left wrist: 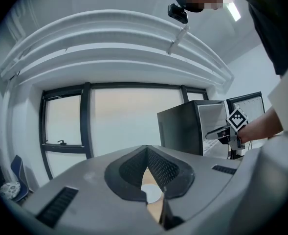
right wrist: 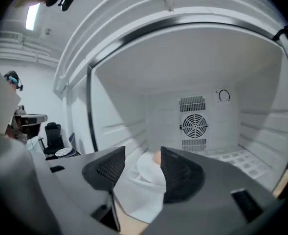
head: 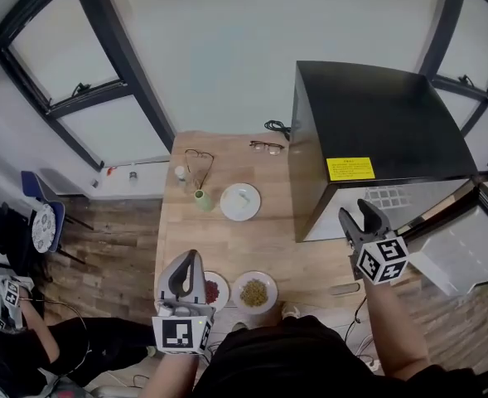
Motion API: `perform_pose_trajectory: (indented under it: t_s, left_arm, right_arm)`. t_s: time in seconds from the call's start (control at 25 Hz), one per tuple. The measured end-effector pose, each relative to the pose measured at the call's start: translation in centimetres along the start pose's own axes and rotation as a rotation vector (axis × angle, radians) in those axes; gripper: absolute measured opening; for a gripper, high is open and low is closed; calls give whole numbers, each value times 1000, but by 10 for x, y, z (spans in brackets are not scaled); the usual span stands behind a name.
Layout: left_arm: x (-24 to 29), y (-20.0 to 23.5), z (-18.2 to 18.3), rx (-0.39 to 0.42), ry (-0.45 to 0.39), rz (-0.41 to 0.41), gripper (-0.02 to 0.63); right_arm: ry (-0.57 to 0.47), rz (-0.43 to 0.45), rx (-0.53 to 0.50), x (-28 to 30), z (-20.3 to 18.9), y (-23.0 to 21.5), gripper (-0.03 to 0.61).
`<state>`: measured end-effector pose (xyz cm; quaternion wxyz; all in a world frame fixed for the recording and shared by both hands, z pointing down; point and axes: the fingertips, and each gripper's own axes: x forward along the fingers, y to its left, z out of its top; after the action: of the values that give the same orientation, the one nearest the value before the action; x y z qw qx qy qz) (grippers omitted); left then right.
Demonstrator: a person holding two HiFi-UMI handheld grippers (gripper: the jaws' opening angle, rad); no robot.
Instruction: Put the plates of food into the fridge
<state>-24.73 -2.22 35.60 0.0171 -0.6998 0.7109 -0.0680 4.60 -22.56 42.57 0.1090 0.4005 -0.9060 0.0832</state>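
Left claw: the left claw (head: 187, 270) is at the near edge of the light wooden desk (head: 227, 239). Its jaws are narrow, the pads meet at the tip (left wrist: 146, 153), and nothing is held.

Near plates: the round white plate with dark red food (head: 215, 290) lies just right of the left claw. The round white plate with yellow-green grains (head: 254, 292) lies just beside it, further right. Both are on the desk.

Right claw: the right claw (head: 361, 220) is at the near right, in front of the open fridge. Its jaws are wide apart (right wrist: 141, 163).

Plate in fridge: a white plate with a small peach-coloured piece (right wrist: 150, 176) lies low inside, seen between the wide jaws. The pads do not press on it.

Middle of desk: a round white plate with pale green bits (head: 240, 202) lies there, with a small green cup (head: 200, 199) just to its left.

Far right: the black box-shaped fridge (head: 368, 123) stands on the desk, and its inside is white (right wrist: 197, 58).
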Motion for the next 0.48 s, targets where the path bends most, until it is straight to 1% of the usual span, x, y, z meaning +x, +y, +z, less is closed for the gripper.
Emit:
perform_pose_trajectory:
  t_s: [0.08,0.16,0.36,0.48]
  left_arm:
    - [-7,5,-1,-7,-10,-20,3]
    - [-15,12,-3,-21,-20,-27,3]
    - [-32,30,-20,-40,-1,-45,3]
    - [-40,36,-30,-53,4,-65,3]
  right_arm:
    - [-23,67,26,-9,-4,25,242]
    - [-38,111,67,-16,-10,47,232]
    - [-23,138,216,-32,-42,89,221]
    - [15,152,300,-41,-69,118,216]
